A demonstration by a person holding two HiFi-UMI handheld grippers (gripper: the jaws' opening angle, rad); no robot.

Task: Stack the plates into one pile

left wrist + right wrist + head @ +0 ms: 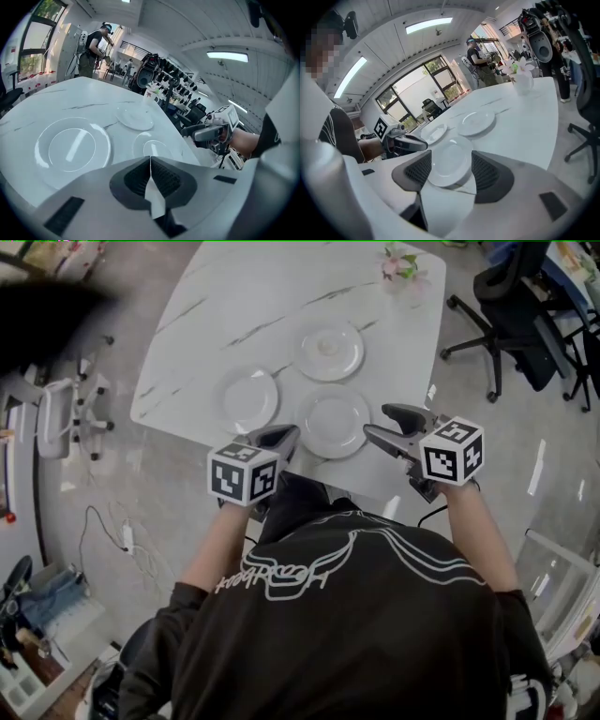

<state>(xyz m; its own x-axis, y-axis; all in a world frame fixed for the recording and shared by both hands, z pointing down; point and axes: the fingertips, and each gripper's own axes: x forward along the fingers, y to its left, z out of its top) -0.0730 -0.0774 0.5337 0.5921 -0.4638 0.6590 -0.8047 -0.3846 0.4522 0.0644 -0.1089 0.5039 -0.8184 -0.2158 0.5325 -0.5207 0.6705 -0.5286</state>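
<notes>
Left jaws: my left gripper [286,435] has them pressed together, holding nothing.
Right jaws: my right gripper [375,420] has them wide, gripping nothing; the nearest plate [333,421] lies beyond the gap.
Plates: all empty and unstacked on the worktop [244,296]; from the nearest plate, the far plate [329,350] is at 12 o'clock and the left plate [248,399] at 10.

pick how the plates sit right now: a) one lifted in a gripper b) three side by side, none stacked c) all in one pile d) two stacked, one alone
b: the left plate, the far plate and the near plate each lie flat on the table, none on top of another.
</notes>
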